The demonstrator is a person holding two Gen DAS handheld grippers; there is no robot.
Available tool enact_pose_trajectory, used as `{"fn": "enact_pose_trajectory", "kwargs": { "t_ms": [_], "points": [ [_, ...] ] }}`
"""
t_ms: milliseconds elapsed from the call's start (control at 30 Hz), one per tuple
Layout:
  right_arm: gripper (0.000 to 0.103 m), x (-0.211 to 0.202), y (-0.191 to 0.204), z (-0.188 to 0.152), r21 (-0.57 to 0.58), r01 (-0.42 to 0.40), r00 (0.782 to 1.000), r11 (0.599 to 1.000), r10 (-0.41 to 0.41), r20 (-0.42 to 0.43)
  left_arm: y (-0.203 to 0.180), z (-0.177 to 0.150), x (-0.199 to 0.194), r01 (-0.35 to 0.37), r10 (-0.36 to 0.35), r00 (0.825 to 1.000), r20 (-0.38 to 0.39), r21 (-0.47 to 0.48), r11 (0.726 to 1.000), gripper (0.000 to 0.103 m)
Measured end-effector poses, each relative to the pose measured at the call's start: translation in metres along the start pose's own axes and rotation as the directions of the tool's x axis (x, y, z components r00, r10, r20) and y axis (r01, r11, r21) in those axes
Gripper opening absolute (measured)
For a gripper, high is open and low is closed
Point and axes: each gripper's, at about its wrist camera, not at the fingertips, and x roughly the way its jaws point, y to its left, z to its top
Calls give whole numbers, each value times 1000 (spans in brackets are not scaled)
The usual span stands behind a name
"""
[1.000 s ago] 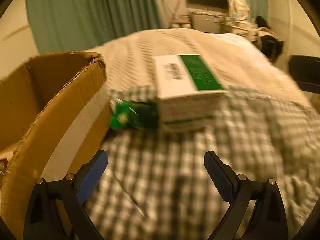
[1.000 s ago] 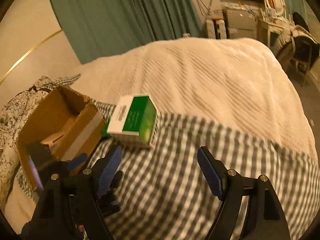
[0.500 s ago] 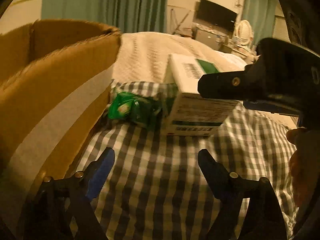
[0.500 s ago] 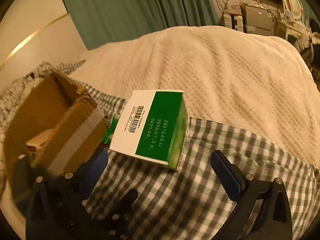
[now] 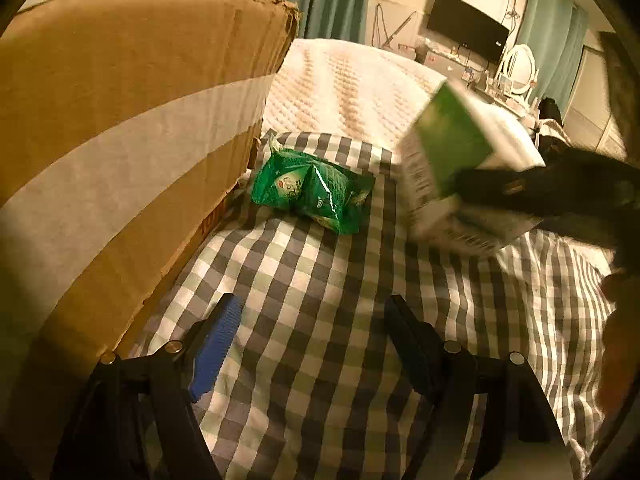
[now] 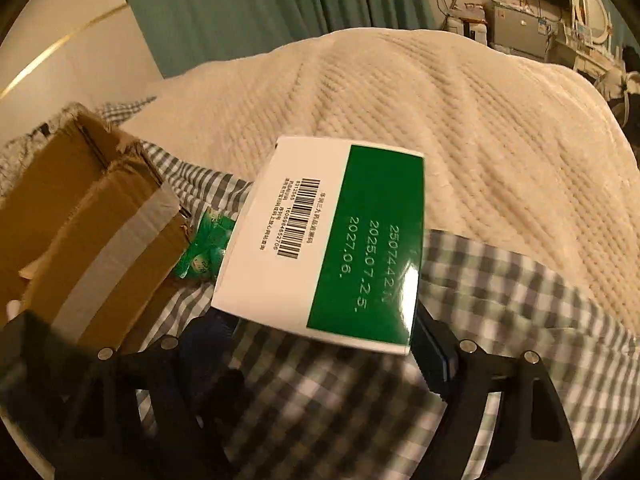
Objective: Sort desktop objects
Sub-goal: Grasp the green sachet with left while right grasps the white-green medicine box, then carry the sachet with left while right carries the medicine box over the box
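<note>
Right gripper [image 6: 320, 360] closing around green-white carton [image 6: 332, 240]; left gripper [image 5: 312, 340] open, empty, closing. Cardboard box [image 5: 120, 140] left of it, contents hidden.

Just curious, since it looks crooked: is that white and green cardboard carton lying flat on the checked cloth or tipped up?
Tipped up. The white and green cardboard carton leans on one edge, its green face slanted above the checked cloth.

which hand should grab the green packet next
Left. Its tongs stand open and empty, pointed at the green packet beside the cardboard box; the right tongs straddle the white-green carton.
</note>
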Motion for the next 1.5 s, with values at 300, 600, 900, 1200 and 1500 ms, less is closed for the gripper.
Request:
{"fn": "enact_pose_trajectory", "kwargs": {
  "t_ms": [300, 600, 900, 1200, 1500],
  "points": [
    [81, -29, -42, 9, -33, 92, 995, 995, -91, 34, -26, 28, 5, -30, 32, 999, 17, -108, 994, 84],
    [84, 14, -64, -11, 56, 40, 999, 998, -38, -38, -31, 68, 58, -229, 245, 969, 18, -292, 929, 56],
    [75, 13, -46, -29, -70, 162, 986, 984, -158, 61, -34, 53, 47, -217, 222, 975, 10, -174, 961, 40],
    [75, -37, -25, -45, -66, 184, 983, 981, -181, 44, -49, 3, -30, -60, 54, 998, -40, -175, 983, 39],
    [75, -109, 21, -75, -126, 273, 959, 954, -260, 110, -43, -5, -85, -16, 8, 999, -38, -209, 978, 39]
  ]
}}
